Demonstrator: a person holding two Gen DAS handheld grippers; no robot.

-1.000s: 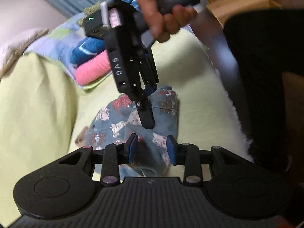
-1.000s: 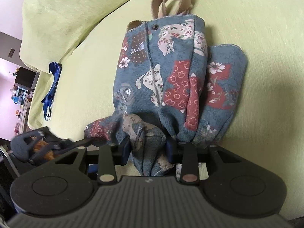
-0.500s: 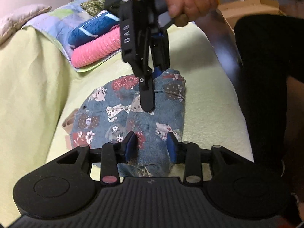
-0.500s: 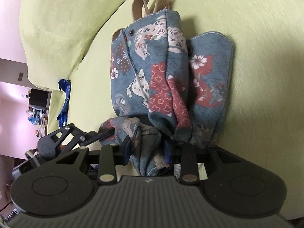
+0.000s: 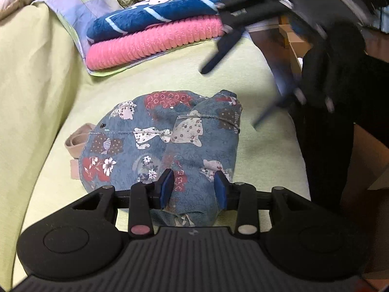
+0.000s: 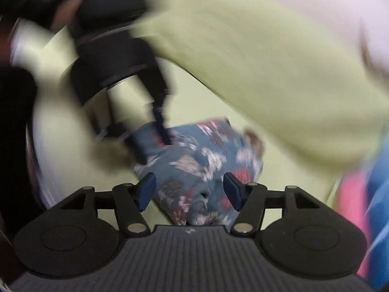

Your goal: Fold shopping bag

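on the pale green sofa seat (image 5: 255,150), the blue-grey cotton shopping bag printed with white cats and red flower patches (image 5: 150,141) lies bunched and partly folded, one flap doubled over its middle, its beige webbing handles (image 5: 76,141) poking out toward the sofa's back cushion (image 5: 29,85). the left claw (image 5: 194,188) is at the near end of the bag, its blue pads (image 5: 167,187) set on either side of a gathered hump of the cloth, and the fabric fills the gap between them, so it is clenched on the bag. the right claw (image 6: 189,189) shows sharp only in its own view, which is otherwise heavily smeared; its jaws have just been opening, and the blue pads (image 6: 147,189) now stand apart from the fabric, which lies loose between and beyond them, so it has released. in the left wrist view the right claw (image 5: 233,77) appears as a dark blur above the sofa, up and to the right of the bag and clear of it. behind the bag, well apart from it, a ribbed pink knit (image 5: 155,43) and a dark blue printed cloth (image 5: 155,12) are stacked on a pastel patchwork cover (image 5: 73,12).
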